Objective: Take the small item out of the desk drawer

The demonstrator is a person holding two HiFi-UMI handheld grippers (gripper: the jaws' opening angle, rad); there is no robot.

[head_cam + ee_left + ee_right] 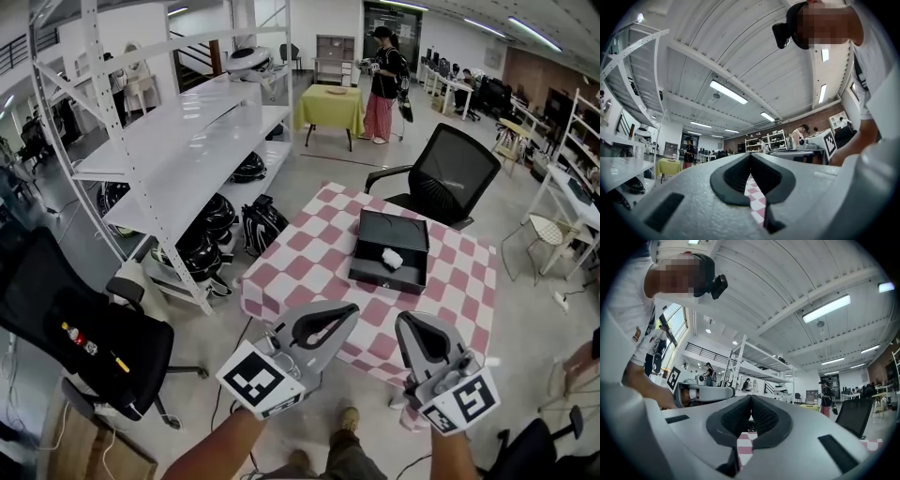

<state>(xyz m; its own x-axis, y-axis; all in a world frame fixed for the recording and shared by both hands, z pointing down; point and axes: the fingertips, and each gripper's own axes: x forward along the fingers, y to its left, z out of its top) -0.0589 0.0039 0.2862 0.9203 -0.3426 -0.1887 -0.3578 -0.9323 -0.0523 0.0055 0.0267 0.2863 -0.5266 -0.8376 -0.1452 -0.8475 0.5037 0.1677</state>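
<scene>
My jaws are clenched, empty; the item (392, 258), seemingly crumpled, lies in the drawer (373, 228) up-frame, nearer my right gripper (413, 321).

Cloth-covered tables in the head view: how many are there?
2. The pink-checked table is near, bearing the black drawer; the yellow-green table is far back. Others may be hidden.

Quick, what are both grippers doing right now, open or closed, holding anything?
Left gripper: jaws closed, holding nothing.
Right gripper: jaws closed, holding nothing.
</scene>
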